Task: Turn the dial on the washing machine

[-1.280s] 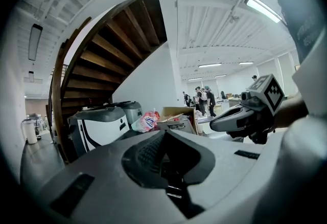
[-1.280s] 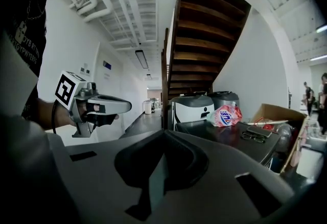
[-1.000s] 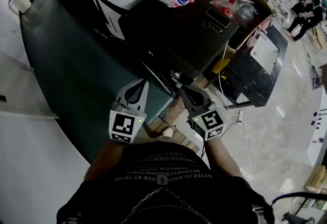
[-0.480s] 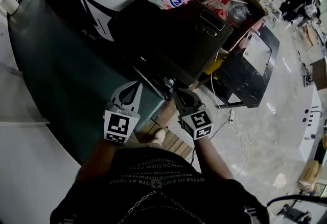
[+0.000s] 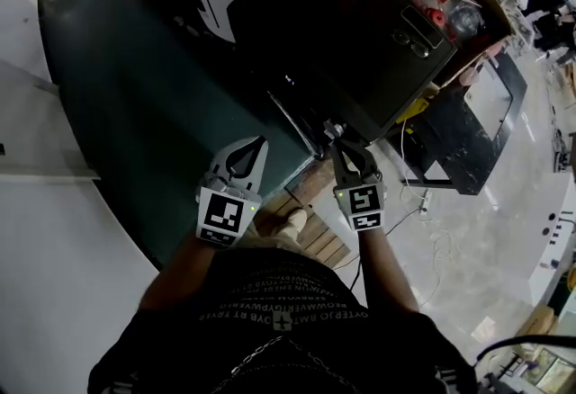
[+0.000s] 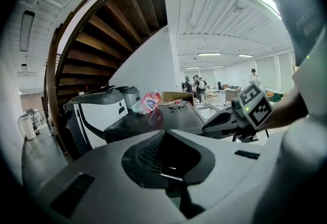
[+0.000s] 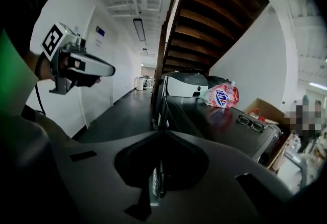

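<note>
Black washing machine (image 5: pixel 360 50) just ahead of right tool (image 5: pixel 336 143), clenched empty; left tool (image 5: pixel 260 144) likewise, apart.

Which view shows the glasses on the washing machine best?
The right gripper view: the glasses lie near, with frame and both lenses distinct. The left gripper view shows them small and far. The head view shows only two dim rings.

Looks steeply down from the head onto the washer (image 5: pixel 351 46). Both gripper views face low and near across its top, sharing pouch (image 6: pixel 149 101) and glasses (image 7: pixel 250 122).
</note>
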### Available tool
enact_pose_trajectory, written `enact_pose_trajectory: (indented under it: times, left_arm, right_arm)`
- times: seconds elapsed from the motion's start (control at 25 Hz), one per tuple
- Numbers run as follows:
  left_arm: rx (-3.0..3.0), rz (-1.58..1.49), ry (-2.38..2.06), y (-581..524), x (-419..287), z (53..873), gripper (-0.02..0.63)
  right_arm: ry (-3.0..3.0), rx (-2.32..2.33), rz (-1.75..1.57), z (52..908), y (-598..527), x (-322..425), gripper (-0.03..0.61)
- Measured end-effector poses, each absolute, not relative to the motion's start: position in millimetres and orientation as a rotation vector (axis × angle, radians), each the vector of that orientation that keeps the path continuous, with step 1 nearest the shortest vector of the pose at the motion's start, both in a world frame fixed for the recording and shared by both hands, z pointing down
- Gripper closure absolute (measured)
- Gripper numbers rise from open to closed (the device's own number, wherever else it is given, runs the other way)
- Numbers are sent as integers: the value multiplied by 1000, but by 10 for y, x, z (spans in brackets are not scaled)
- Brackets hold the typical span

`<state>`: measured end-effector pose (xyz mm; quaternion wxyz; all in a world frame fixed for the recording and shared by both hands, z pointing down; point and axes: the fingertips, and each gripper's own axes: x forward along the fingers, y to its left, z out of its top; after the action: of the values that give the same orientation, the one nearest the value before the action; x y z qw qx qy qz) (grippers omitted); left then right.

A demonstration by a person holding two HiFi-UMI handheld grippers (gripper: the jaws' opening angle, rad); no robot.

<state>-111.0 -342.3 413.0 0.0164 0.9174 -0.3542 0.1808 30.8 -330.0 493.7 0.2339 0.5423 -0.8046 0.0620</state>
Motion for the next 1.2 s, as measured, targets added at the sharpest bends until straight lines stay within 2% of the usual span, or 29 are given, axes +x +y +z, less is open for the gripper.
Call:
enact_pose_trajectory:
  times: [0.12, 0.16, 0.24, 1.0, 1.2]
  left_arm:
    - [2816, 581, -1111, -3398, -1218, 4264, 615]
    - [2808, 585, -1110, -3395, -1233, 4302, 615]
    - [2808, 590, -1103, -3386, -1231, 4359, 615]
    - [2804, 676, -1017, -3108, -1120, 4718, 614]
    - [2812, 685, -1023, -3068, -1101, 4661, 615]
  right_arm:
    - [-2122, 1499, 128, 5159, -3346, 353, 571]
    - [-2109, 1501, 142, 5225, -3366, 373, 525]
    - [-2094, 1504, 178, 5342, -3404, 410, 499]
    - [-1949, 1553, 236, 6068, -3677, 688, 506]
    - [-1925, 1575, 242, 6153, -3638, 737, 534]
